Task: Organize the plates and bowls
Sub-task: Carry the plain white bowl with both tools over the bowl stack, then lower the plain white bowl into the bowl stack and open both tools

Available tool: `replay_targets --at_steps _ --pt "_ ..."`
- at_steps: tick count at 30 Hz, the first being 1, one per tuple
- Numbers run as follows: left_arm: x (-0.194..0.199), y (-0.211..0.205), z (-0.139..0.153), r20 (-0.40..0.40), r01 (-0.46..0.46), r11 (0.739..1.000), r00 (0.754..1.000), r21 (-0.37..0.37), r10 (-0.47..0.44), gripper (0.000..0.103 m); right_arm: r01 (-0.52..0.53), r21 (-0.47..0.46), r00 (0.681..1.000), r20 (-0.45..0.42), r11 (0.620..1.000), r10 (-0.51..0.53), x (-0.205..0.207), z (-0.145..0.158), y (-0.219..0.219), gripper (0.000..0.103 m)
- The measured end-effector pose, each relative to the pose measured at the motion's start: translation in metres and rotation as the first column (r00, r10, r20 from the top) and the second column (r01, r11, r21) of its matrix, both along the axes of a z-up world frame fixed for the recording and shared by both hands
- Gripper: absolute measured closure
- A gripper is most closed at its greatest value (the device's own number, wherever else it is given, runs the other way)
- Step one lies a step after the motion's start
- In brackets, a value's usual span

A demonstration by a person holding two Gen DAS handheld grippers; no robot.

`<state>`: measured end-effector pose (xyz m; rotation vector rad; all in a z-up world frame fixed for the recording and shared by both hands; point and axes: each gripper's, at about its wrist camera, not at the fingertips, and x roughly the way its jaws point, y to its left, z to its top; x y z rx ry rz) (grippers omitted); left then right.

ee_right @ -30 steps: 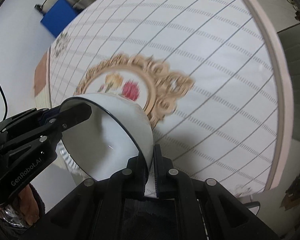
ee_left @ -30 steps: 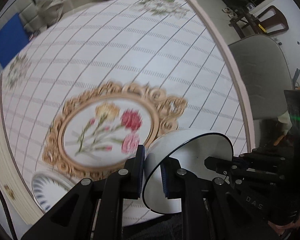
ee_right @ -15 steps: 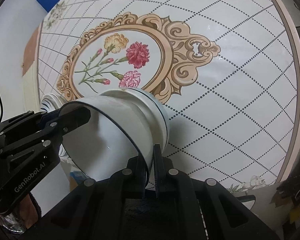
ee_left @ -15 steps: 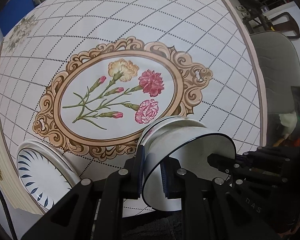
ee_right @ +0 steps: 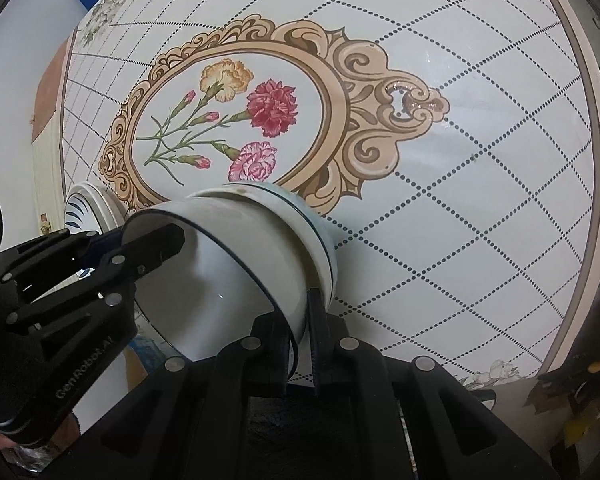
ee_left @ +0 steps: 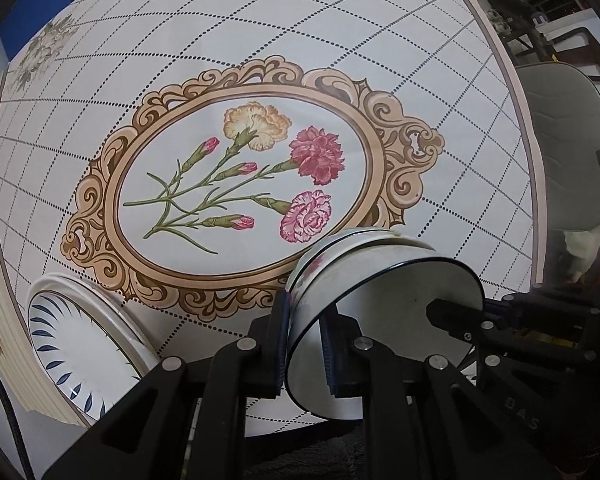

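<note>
**Both tools pinch one white bowl over the bench**

Flowered oilcloth with a dotted lattice covers your bench [ee_left: 380, 40], a gilt-framed carnation medallion [ee_left: 244, 184] at its centre; your left tool [ee_left: 304, 344] is narrowed onto the rim of the white bowl [ee_left: 380, 280], one pad inside, one outside; your right tool [ee_right: 300, 336] grips the opposite rim the same way; the bowl is tilted, its dark-edged mouth towards you, its foot at the medallion's near edge; whether it touches the cloth you cannot tell; a blue-leaf plate [ee_left: 68, 344] lies at the bench's near left edge; a grey chair [ee_left: 568, 140] stands beyond the right side.
</note>
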<state>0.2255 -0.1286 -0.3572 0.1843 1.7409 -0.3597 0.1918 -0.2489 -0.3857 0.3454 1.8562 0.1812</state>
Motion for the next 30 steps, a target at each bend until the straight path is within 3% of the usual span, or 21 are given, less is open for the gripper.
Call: replay_targets --at_steps 17,24,25,26,27,29,30 --pt "-0.008 0.009 -0.005 -0.019 -0.053 0.999 0.998 -0.006 0.053 0.091 -0.015 -0.027 0.999 -0.030 1.000 0.014 -0.003 0.008 -0.002 0.089" --pt "-0.014 0.012 0.007 0.017 -0.055 0.998 0.998 0.008 0.055 0.089 -0.029 -0.058 1.000 -0.002 0.998 0.029 -0.010 0.020 -0.006 0.087" --pt "-0.016 0.013 0.012 0.036 -0.051 0.999 0.998 0.018 0.050 0.089 -0.035 -0.079 0.999 0.012 0.996 0.037 -0.012 0.025 -0.006 0.084" --pt "-0.018 0.014 0.018 0.056 -0.048 0.999 0.997 0.025 0.046 0.089 -0.042 -0.101 0.999 0.029 0.994 0.045 -0.013 0.030 -0.006 0.068" --pt "-0.021 0.015 0.025 0.076 -0.044 0.999 0.996 0.028 0.042 0.087 -0.045 -0.123 0.997 0.053 0.991 0.052 -0.016 0.037 -0.006 0.041" --pt "-0.028 0.019 0.041 0.124 -0.041 0.998 0.992 0.041 0.036 0.081 -0.039 -0.147 0.992 0.115 0.988 0.056 -0.022 0.054 -0.006 0.008" --pt "-0.033 0.021 0.050 0.145 -0.042 0.998 0.989 0.041 0.036 0.080 -0.029 -0.150 0.989 0.142 0.988 0.051 -0.026 0.063 -0.006 0.006"
